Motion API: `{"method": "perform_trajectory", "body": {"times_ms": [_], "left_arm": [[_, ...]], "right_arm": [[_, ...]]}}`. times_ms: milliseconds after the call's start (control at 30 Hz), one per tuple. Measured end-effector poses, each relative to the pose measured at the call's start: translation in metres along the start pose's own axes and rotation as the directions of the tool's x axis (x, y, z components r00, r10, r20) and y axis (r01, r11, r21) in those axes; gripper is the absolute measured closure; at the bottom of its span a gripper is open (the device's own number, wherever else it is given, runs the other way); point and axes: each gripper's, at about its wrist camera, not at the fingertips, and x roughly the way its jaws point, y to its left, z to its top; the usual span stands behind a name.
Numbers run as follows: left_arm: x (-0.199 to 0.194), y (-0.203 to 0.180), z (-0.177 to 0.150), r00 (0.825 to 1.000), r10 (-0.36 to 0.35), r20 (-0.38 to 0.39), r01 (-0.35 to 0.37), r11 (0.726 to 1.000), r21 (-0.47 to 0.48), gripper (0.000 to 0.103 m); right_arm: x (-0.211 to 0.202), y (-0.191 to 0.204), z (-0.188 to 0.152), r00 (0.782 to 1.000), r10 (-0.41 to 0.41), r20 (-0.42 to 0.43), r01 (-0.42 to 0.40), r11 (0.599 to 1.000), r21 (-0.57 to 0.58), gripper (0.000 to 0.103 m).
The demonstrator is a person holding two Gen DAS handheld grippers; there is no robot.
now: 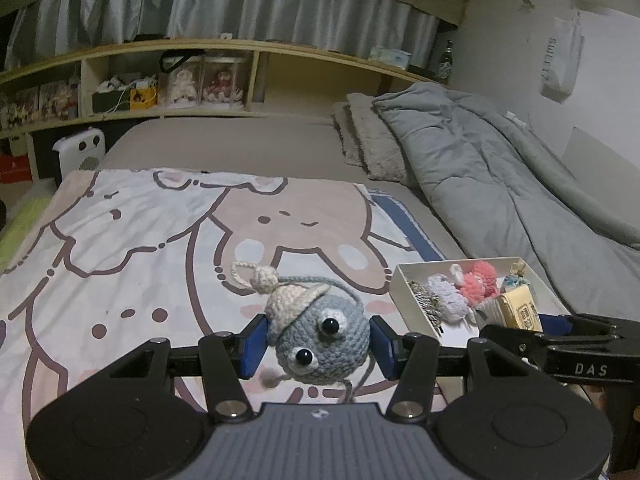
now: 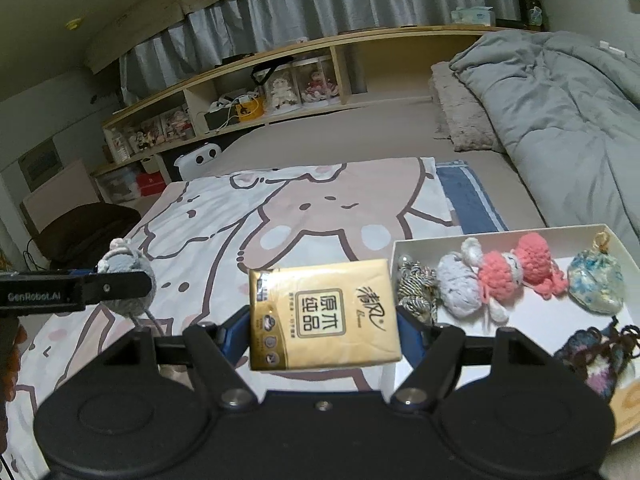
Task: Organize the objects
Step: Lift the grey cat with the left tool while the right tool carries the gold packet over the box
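Note:
My left gripper (image 1: 318,346) is shut on a grey-blue crocheted ball toy (image 1: 320,340) with black bead eyes and a cream cap, held above the cartoon blanket (image 1: 132,240). My right gripper (image 2: 322,330) is shut on a gold tissue pack (image 2: 324,316) with printed characters, held up beside the white box (image 2: 500,236). The box (image 1: 404,286) lies at the right and holds several crocheted pieces: a pink one (image 2: 536,260), a pale lilac one (image 2: 456,288) and a blue-white pouch (image 2: 596,280). The right wrist view also shows the toy (image 2: 128,276) in the left gripper at far left.
A folded grey duvet (image 1: 500,172) and a fuzzy pillow (image 1: 372,140) lie at the right of the bed. A wooden shelf (image 1: 168,80) with boxed dolls runs along the far wall. A white device (image 1: 80,152) stands beside the bed at left.

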Motion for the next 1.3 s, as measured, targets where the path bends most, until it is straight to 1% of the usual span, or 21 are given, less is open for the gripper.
{"method": "perform_trajectory", "body": {"times_ms": [167, 367, 533, 633, 767, 1000, 1100, 1300], "left_arm": [[-0.007, -0.020, -0.002, 0.999, -0.021, 0.026, 0.020, 0.999, 0.036, 0.048], [-0.002, -0.046, -0.004, 0.994, -0.094, 0.051, 0.092, 0.994, 0.054, 0.048], [0.010, -0.067, -0.009, 0.985, -0.166, 0.041, 0.163, 0.985, 0.065, 0.048], [0.017, -0.080, -0.013, 0.980, -0.196, 0.036, 0.193, 0.978, 0.075, 0.048], [0.027, -0.093, -0.016, 0.971, -0.238, 0.032, 0.235, 0.968, 0.089, 0.048], [0.043, -0.116, -0.022, 0.949, -0.312, 0.054, 0.301, 0.941, 0.152, 0.048], [0.054, -0.123, -0.023, 0.937, -0.345, 0.053, 0.335, 0.932, 0.139, 0.048], [0.080, -0.138, -0.031, 0.920, -0.392, 0.015, 0.389, 0.916, 0.097, 0.048]], "right_arm": [[-0.010, -0.010, -0.003, 1.000, -0.017, 0.003, 0.017, 1.000, 0.016, 0.029], [-0.020, -0.031, -0.006, 0.996, -0.091, 0.004, 0.091, 0.995, 0.036, 0.029], [-0.024, -0.055, -0.006, 0.991, -0.130, 0.009, 0.129, 0.987, 0.095, 0.029], [-0.024, -0.067, -0.006, 0.989, -0.150, 0.002, 0.149, 0.981, 0.122, 0.029], [-0.023, -0.081, -0.007, 0.986, -0.163, -0.014, 0.163, 0.975, 0.150, 0.029], [-0.021, -0.098, -0.012, 0.980, -0.196, -0.043, 0.201, 0.960, 0.193, 0.029], [-0.017, -0.105, -0.014, 0.977, -0.200, -0.068, 0.210, 0.956, 0.206, 0.029], [-0.010, -0.116, -0.019, 0.969, -0.215, -0.125, 0.239, 0.943, 0.233, 0.029]]}}
